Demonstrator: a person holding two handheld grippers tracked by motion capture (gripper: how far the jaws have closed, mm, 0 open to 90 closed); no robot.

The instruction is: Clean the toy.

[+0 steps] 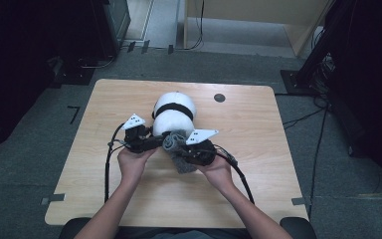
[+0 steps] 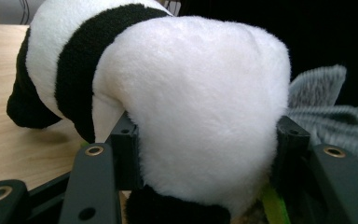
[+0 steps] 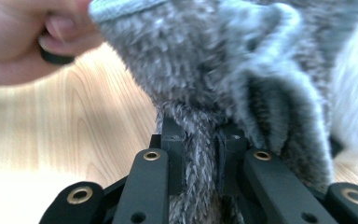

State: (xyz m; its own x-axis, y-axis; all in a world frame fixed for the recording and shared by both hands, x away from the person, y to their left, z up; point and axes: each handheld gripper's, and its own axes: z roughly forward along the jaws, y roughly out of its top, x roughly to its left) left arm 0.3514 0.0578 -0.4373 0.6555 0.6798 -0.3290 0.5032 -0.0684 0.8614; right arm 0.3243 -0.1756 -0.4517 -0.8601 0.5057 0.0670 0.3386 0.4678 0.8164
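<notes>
Step in hand: by the look of it, dressing the plush panda [image 1: 174, 117] in the grey knitted piece [image 1: 178, 149], perhaps a scarf or small garment; which one I cannot tell.
Panda: lies on the wooden tabletop [image 1: 258, 149] near its middle, white body with 1 black band, its near end toward the person.
Left tool [image 2: 205, 154]: clenched on the panda's white rounded end, 1 jaw on each side, the plush bulging between them. In the high view the left tool [image 1: 146, 142] sits at the panda's near-left side.
Right tool [image 3: 200, 154]: pinched tight on a fold of the grey knit, which rises in bunched folds above the jaws. In the high view the right tool [image 1: 191, 152] is just beside the panda's near end.
Knit: touching the panda's near end, between the 2 tools.
How to do it well: keep the left grip steady so the panda cannot roll; lift the knit rather than drag it, so it does not snag on plush.
Risk: a thin fold may slip free under pull.
</notes>
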